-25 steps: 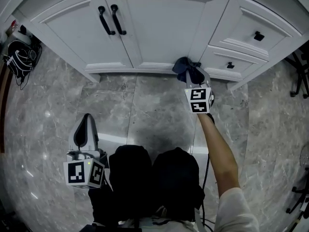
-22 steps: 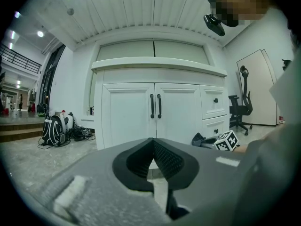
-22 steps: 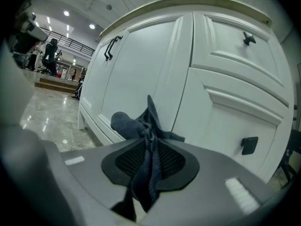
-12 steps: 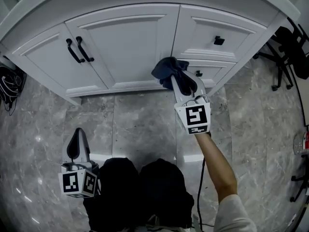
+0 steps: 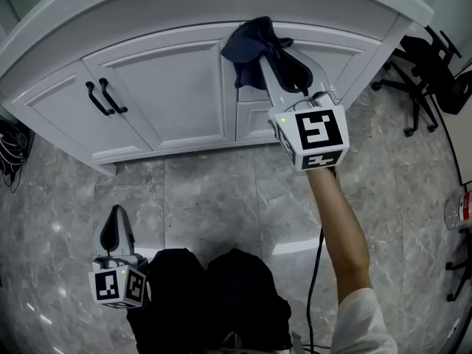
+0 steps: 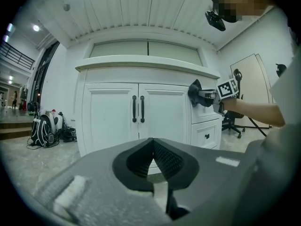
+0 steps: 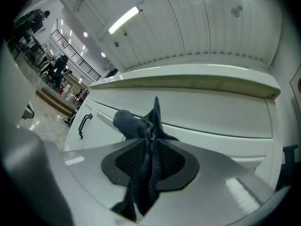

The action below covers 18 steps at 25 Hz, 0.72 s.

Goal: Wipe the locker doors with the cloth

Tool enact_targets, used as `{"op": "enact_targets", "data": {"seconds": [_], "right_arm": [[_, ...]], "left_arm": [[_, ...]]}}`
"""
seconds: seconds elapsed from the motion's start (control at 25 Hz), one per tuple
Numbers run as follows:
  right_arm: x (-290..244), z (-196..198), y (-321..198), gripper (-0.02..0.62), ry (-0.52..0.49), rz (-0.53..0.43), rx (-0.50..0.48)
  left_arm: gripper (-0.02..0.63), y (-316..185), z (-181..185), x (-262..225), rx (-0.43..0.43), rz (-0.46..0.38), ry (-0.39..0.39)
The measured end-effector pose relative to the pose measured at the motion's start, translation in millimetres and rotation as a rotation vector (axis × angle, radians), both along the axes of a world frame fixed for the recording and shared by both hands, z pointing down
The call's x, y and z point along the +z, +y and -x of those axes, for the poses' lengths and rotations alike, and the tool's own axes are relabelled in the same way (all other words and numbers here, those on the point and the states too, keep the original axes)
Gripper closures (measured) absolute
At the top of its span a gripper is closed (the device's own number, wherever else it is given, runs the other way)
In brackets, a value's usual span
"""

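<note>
**Cloth rides high on the locker front**

Nearest us, the left tongs [image 5: 115,218] hang low beside our knees, clenched on nothing and pointing roughly level at the white lockers across the grey marble floor [image 5: 214,190]. Further out, our right forearm [image 5: 339,227] stretches forward, nearly straight. It carries the right tongs [image 5: 267,63], which tilt slightly upward and grasp the dark blue cloth [image 5: 251,39] by a bunched fold. The cloth appears to press on the cabinet front high up, just under the overhanging top [image 5: 221,2]. It sits at the seam between the right-hand locker door [image 5: 177,91] and the drawers [image 5: 335,50].

We judge the wipe to be mid-pass, at the upper end of a stroke. The next move, we reckon, calls for sweeping the cloth left across the door panels towards the black handles [image 5: 103,98]. It should stay pressed flat, and the tongs' tips should stay off the paint.
</note>
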State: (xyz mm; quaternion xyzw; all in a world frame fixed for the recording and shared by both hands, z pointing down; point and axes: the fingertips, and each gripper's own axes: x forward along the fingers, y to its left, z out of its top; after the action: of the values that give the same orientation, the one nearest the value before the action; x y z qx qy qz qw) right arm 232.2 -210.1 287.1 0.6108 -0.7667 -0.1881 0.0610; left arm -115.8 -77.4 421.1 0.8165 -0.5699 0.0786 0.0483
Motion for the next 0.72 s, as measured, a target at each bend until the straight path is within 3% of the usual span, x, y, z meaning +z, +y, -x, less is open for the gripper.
{"op": "enact_targets", "data": {"seconds": [0.36,0.72], "right_arm": [[1,-63,9,0.508,0.034,0.021,0.106],[1,-101,16,0.508,0.102,0.022,0.171]], "left_arm": [[0.604,-1,-8,0,0.000,-0.007,0.000],[0.604,0,-12,4,0.008,-0.010,-0.003]]}}
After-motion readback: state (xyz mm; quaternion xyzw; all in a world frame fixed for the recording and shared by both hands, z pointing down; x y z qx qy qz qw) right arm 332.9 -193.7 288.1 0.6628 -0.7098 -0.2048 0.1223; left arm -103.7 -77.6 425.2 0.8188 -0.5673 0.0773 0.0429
